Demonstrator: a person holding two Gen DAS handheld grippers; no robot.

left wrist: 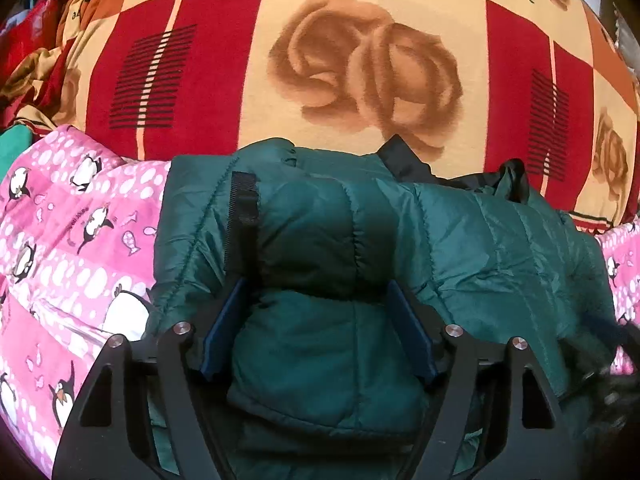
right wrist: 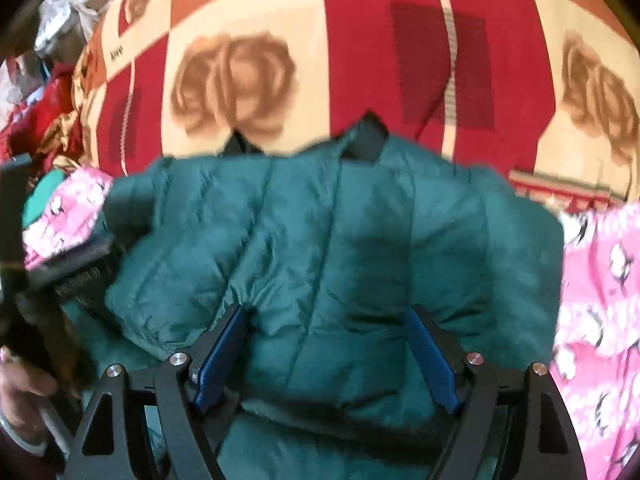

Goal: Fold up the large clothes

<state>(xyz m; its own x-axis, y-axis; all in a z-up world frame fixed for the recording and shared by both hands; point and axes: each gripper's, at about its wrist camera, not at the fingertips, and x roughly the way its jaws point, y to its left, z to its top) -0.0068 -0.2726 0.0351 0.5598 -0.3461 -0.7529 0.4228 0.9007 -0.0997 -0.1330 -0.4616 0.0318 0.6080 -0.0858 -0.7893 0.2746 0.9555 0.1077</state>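
Green puffer jacket (left wrist: 360, 248) lies bunched on pink penguin sheet (left wrist: 68, 240), rose blanket (left wrist: 360, 60) at 12 o'clock; left gripper (left wrist: 318, 328) and right gripper (right wrist: 326, 354) both spread wide, straddling jacket folds, nothing clamped.

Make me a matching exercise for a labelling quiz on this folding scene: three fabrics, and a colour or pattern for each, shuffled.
Things:
1. puffer jacket
2. blanket
3. bedspread

Looks:
A. pink with penguins
B. red and cream squares with roses
C. dark green, quilted

Pairs: 1-C, 2-A, 3-B
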